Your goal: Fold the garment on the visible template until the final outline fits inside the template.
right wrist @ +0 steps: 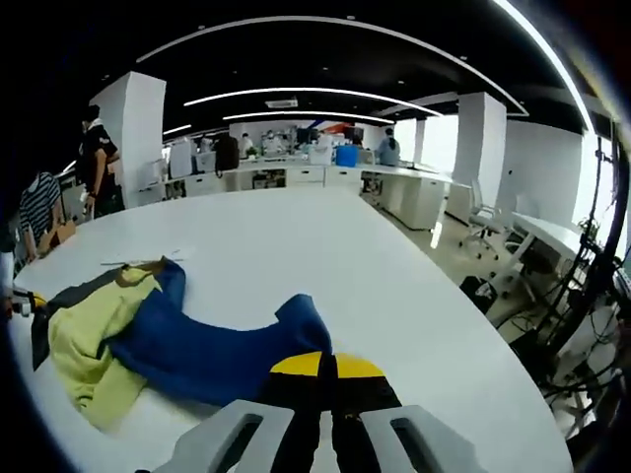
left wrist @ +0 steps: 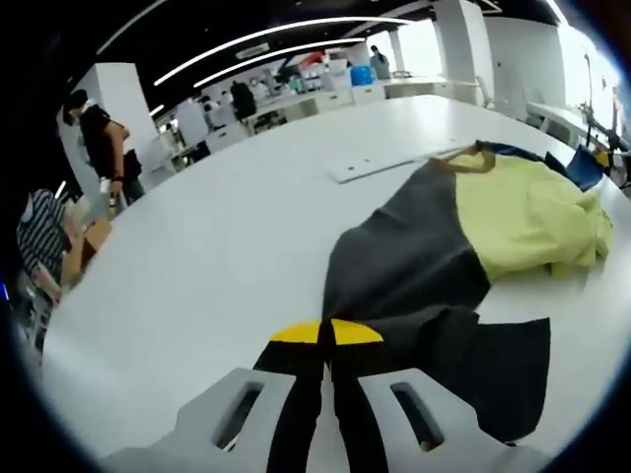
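On the white worktop (left wrist: 227, 246) lies the crumpled garment (left wrist: 463, 246) (grey, yellow, blue panels). Left tongs (left wrist: 326, 340) and right tongs (right wrist: 326, 363) are together, each beside a hem. Soft, limp fabric: grip at edges.

A wide white desk (left wrist: 227, 236) is carrying a crumpled garment (left wrist: 463, 236) of grey, yellow and blue panels, lying spread toward one side, while a flat white sheet (left wrist: 380, 166) is lying just beyond its collar end.
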A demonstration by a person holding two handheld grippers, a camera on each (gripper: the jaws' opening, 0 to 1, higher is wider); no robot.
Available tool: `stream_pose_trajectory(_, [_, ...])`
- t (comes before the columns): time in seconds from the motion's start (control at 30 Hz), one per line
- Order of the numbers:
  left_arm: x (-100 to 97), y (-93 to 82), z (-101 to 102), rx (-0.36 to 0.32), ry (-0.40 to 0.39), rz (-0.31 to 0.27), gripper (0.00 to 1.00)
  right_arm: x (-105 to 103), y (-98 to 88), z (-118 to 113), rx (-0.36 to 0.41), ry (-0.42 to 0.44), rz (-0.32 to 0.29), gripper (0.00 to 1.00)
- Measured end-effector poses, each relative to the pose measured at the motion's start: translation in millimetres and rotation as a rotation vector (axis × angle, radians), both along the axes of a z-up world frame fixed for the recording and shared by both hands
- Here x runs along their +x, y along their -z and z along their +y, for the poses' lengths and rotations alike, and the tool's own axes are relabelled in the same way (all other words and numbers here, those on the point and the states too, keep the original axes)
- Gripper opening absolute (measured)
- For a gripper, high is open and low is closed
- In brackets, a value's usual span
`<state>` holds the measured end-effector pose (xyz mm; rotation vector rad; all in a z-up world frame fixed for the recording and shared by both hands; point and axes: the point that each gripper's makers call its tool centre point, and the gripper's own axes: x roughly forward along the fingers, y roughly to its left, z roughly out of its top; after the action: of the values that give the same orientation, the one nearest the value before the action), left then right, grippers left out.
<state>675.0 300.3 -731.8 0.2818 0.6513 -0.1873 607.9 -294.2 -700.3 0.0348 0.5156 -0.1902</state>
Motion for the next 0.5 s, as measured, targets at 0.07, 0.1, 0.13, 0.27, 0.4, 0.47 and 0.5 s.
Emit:
stream_pose_trajectory(0.07, [2.2, 0.4, 1.8, -0.003, -0.007, 0.000, 0.00, -2.1, 4.2, -5.3, 0.006, 0.016, 0.013, 0.00])
stream_pose_trajectory(0.1, [2.9, 0.1, 3.2, 0.013, -0.005, -0.002, 0.00, -3.7, 4.8, -8.7, 0.000, 0.027, 0.012, 0.00])
stream_pose_trajectory(0.13, [4.0, -0.3, 4.0, 0.031, 0.003, -0.004, 0.00, -4.8, 5.4, -10.8, -0.001, 0.034, 0.011, 0.00])
stream_pose_trajectory(0.27, [6.2, 0.8, 6.1, 0.049, 0.011, 0.003, 0.00, -10.1, 9.4, -20.4, -0.007, 0.060, 0.012, 0.00])
stream_pose_trajectory(0.4, [8.2, 1.9, 10.0, 0.058, 0.010, 0.007, 0.00, -14.2, 14.2, -30.5, 0.007, 0.084, 0.016, 0.00])
stream_pose_trajectory(0.47, [9.3, 2.2, 12.7, 0.064, 0.006, 0.009, 0.00, -16.3, 14.7, -35.3, 0.018, 0.101, 0.011, 0.00])
stream_pose_trajectory(0.5, [9.8, 2.3, 14.0, 0.056, -0.001, 0.013, 0.00, -17.3, 14.8, -37.7, 0.021, 0.111, 0.008, 0.00])
